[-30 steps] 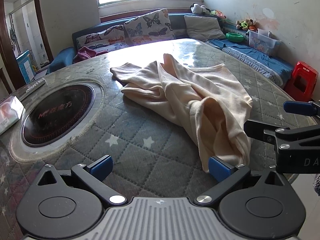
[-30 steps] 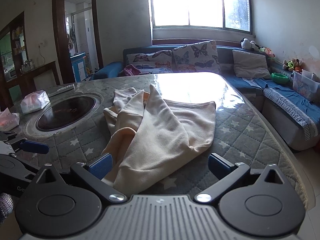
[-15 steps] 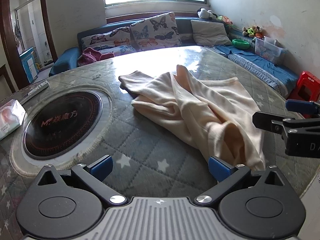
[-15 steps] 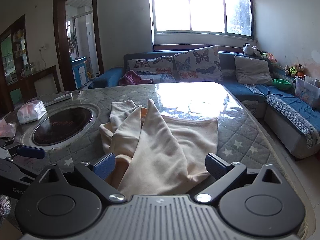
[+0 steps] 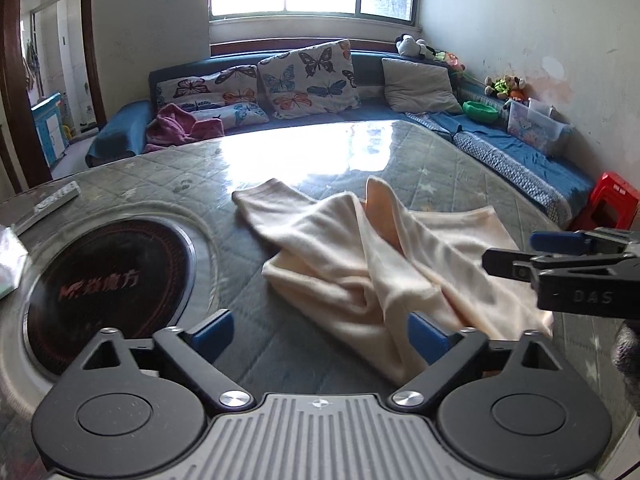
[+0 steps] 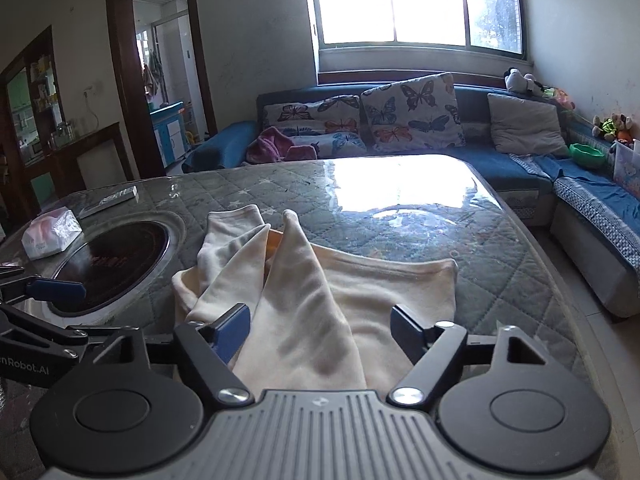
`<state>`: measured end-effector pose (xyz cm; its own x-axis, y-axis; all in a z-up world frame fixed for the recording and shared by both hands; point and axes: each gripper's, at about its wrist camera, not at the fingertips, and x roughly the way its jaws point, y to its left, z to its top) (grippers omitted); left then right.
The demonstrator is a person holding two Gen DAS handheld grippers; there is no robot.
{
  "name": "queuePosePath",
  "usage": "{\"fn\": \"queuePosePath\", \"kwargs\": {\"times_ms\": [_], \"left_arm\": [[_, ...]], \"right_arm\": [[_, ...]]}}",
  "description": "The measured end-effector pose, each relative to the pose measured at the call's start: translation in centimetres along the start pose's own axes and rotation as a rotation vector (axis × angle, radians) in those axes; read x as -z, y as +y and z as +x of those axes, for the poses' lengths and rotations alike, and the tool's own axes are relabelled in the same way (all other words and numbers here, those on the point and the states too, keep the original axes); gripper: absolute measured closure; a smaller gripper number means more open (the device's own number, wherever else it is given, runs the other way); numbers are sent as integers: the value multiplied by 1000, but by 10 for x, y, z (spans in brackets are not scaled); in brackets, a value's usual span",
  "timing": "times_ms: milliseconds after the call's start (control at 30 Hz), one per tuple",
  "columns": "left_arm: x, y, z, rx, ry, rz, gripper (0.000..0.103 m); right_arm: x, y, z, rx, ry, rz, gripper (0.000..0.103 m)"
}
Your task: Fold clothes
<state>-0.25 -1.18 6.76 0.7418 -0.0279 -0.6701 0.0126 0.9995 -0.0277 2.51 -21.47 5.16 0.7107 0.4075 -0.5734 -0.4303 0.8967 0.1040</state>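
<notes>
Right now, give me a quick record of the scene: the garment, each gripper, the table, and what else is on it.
garment: cream garment, crumpled, unfolded, on the table
left gripper: left gripper open, near the garment's near edge
right gripper: right gripper open, garment lying between its fingers
table: quilted star-pattern table
other items: round cooktop inset, tissue pack, remote

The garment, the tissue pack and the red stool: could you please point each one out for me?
garment point(image 6: 304, 304), right wrist view, on the top folded layer.
tissue pack point(image 6: 50, 232), right wrist view, on its plastic-wrapped top.
red stool point(image 5: 610, 200), left wrist view, on its seat.
</notes>
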Motion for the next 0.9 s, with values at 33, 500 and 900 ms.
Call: {"fn": "queuePosePath", "kwargs": {"times_ms": [33, 500, 900], "left_arm": [[-4, 1, 5, 7, 1, -2, 16], [-50, -1, 64, 99, 12, 4, 45], [-59, -4, 90, 141, 51, 14, 62]], "right_arm": [[-4, -1, 6, -4, 5, -1, 30], [-36, -12, 81, -116, 82, 24, 43], [-32, -19, 116, -162, 144, 62, 77]]}}
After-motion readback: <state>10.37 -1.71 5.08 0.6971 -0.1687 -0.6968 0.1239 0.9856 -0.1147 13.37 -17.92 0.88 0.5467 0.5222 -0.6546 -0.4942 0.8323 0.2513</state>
